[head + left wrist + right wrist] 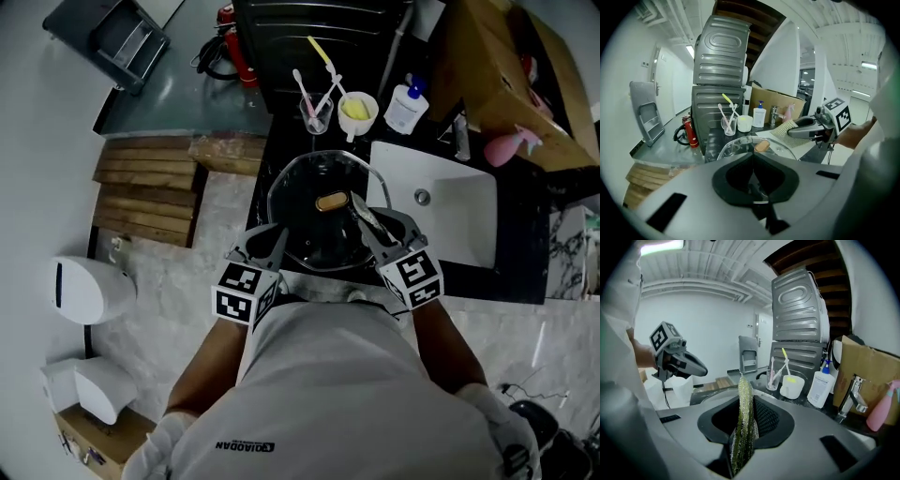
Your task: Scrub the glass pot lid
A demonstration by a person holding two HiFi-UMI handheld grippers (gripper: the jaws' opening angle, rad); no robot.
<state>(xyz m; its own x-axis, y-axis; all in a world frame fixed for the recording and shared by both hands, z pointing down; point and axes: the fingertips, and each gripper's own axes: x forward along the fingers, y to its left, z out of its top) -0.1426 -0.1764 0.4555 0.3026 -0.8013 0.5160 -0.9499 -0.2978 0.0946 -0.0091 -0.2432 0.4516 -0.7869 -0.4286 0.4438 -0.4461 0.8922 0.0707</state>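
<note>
The glass pot lid (314,225) with its tan knob (331,202) is over the black counter, in front of me. My left gripper (277,246) is shut on the lid's near left rim; in the left gripper view the rim (740,143) runs out of the closed jaws (753,182). My right gripper (371,227) is shut on a green scouring pad (364,214), which rests against the right side of the lid near the knob. In the right gripper view the pad (742,418) stands on edge between the jaws.
Behind the lid stand a glass of toothbrushes (316,113), a white cup (357,112) and a soap bottle (406,107). A white sink (450,220) lies to the right, with a pink spray bottle (512,145) and a cardboard box (525,75) beyond. Wooden planks (150,187) lie to the left.
</note>
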